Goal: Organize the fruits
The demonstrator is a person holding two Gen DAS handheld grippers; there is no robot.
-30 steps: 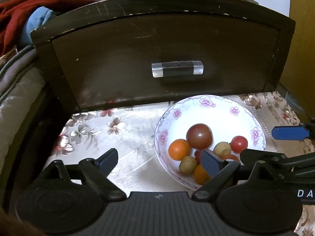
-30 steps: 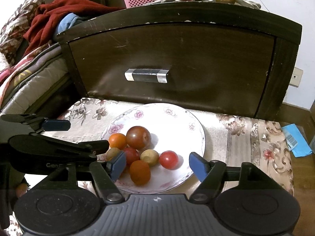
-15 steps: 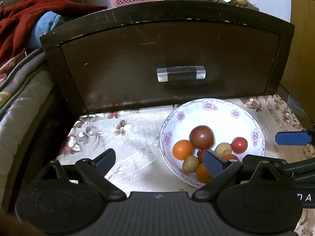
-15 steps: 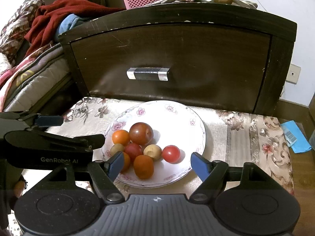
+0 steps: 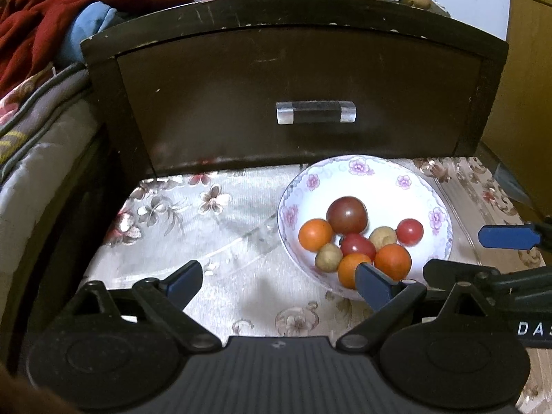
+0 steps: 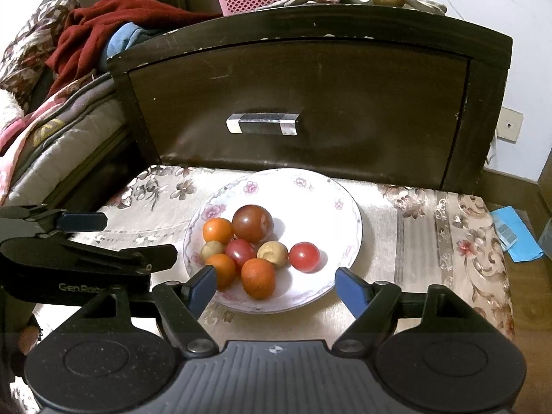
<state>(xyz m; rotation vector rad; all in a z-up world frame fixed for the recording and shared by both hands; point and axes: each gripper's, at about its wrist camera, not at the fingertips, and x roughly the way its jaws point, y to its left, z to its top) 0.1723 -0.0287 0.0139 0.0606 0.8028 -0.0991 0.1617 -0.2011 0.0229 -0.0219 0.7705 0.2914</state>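
Note:
A white flowered plate (image 5: pixel 362 167) (image 6: pixel 327 207) sits on a flowered cloth and holds several small fruits. Among them are a large dark red one (image 5: pixel 346 215) (image 6: pixel 252 223), orange ones (image 5: pixel 315 234) (image 6: pixel 258 277), a red cherry tomato (image 5: pixel 409 231) (image 6: pixel 303 257) and yellowish ones (image 5: pixel 327 257) (image 6: pixel 272 254). My left gripper (image 5: pixel 276 277) stands open over the cloth, left of the plate, its right finger over the plate's near rim. My right gripper (image 6: pixel 276 284) is open above the plate's near edge, nothing between its fingers. Each gripper shows at the edge of the other's view.
A dark wooden drawer front with a clear handle (image 5: pixel 315 112) (image 6: pixel 262 123) rises right behind the plate. Bedding and a red garment (image 6: pixel 93 34) lie to the left. A blue packet (image 6: pixel 514 238) lies on the floor at the right. The flowered cloth (image 5: pixel 207 227) covers the surface.
Both grippers have drawn back a little from the plate, so more of the fruit shows. The right gripper's fingers stand slightly wider. No fruit has moved.

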